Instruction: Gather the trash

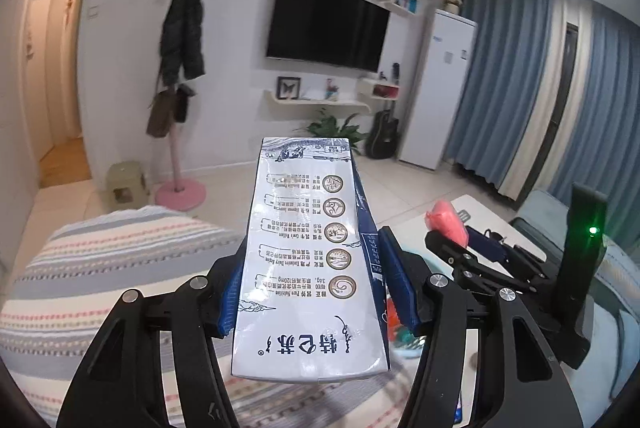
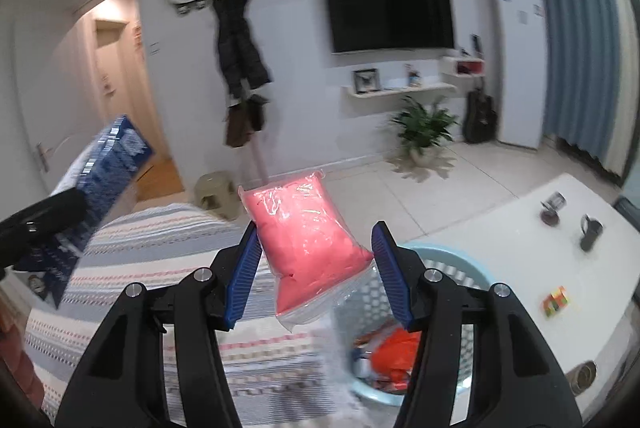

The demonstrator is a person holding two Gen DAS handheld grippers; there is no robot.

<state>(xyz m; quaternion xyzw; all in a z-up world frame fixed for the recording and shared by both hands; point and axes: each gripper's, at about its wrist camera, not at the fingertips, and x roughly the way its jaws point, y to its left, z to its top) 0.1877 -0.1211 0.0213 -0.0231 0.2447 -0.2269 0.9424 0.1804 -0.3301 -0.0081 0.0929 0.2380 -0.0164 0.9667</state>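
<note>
Milk carton (image 1: 308, 268) is clamped in the left gripper (image 1: 316, 282), blue pads pressing both narrow sides, so it's properly grasped. Its long axis runs straight out along the fingers, far end aimed toward the wall TV (image 1: 326, 24), printed face up and reading upside down from the wrist view. It sits up in the air over the striped bedspread (image 1: 112, 264), with open floor between the bed and the TV wall.

The right gripper (image 2: 316, 268) has a pink plastic pouch (image 2: 306, 244) between its pads; the left pad touches it, the right one meets it near the pouch's corner, so it looks loosely gripped. The pouch stands roughly upright, tilted a bit left, hanging just above the light-blue basket (image 2: 430, 252). That basket is wedged between the bed and the white table (image 2: 520, 256), already holding orange trash (image 2: 394, 352).
</note>
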